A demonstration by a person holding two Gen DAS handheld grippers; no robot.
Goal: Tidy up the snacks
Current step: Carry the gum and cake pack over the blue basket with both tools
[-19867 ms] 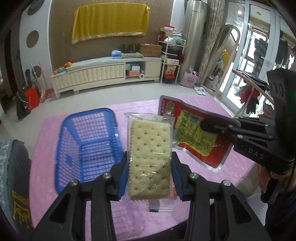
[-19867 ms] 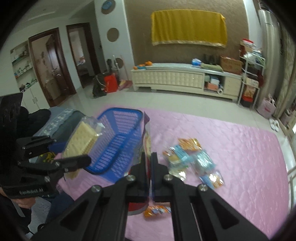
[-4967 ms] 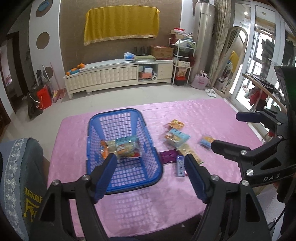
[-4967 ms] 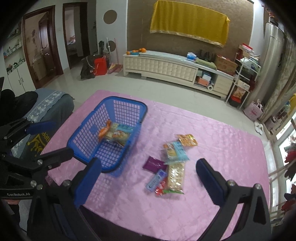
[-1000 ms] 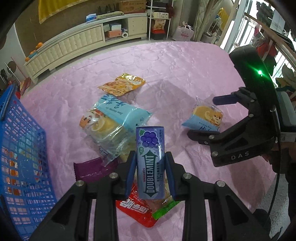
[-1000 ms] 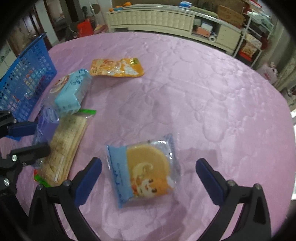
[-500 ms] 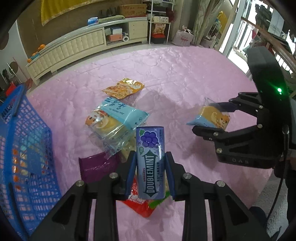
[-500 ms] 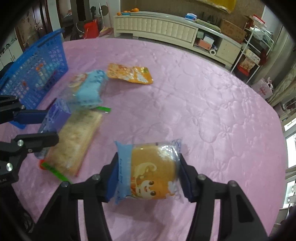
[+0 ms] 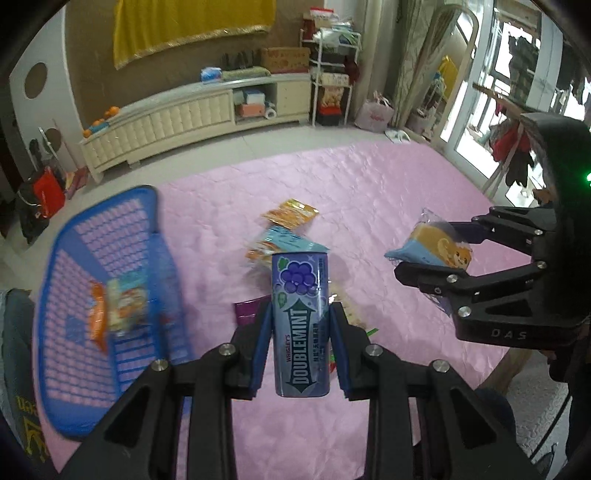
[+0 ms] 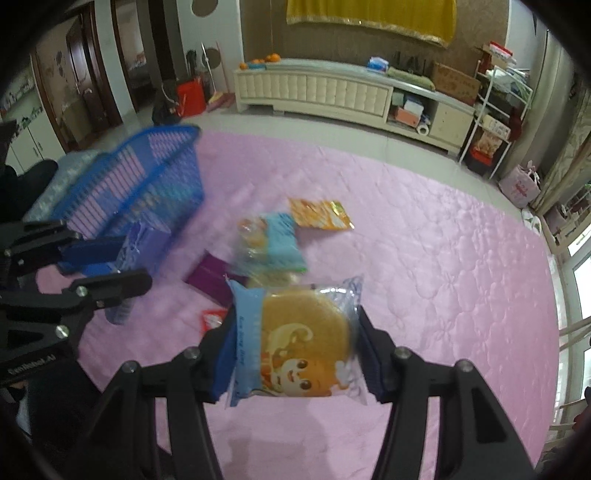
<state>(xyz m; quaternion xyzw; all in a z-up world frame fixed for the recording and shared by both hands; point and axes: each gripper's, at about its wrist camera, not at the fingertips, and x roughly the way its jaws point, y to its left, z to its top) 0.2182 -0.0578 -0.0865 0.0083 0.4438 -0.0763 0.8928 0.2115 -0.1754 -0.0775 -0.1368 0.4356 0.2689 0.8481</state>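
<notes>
Presently the left gripper (image 9: 300,341) is clamped on a purple gum tin (image 9: 300,325), which stands upright between the blue pads at lower centre of the left view, its label facing the camera, held above the tablecloth (image 9: 369,192). The right gripper (image 10: 293,345) is clamped on a cake packet (image 10: 297,341), blue-edged with a round golden cake and a cartoon figure, at lower centre of the right view; the pads press its two short sides. In the left view that same packet (image 9: 432,247) appears at right centre, held off the cloth between the black fingers (image 9: 428,277) of the right gripper (image 9: 434,251). In the right view the left gripper (image 10: 107,264) sits at left centre with the tin (image 10: 135,258) blurred between its fingers. Loose snacks lie on the pink cloth in mid-frame: an orange sachet (image 10: 319,214), a blue-and-clear bag (image 10: 271,243) just beside it, a purple wrapper (image 10: 210,278) and a red packet (image 10: 212,319) partly hidden behind the cake packet. A cracker pack (image 9: 349,314) shows only in part behind the tin. A blue basket (image 9: 74,229) stands at the left of the left view, blurred, with packets (image 9: 120,304) inside; their kind cannot be told. Beyond the table, a cream cabinet (image 10: 332,90) runs along the far wall under a yellow cloth (image 10: 369,14).
</notes>
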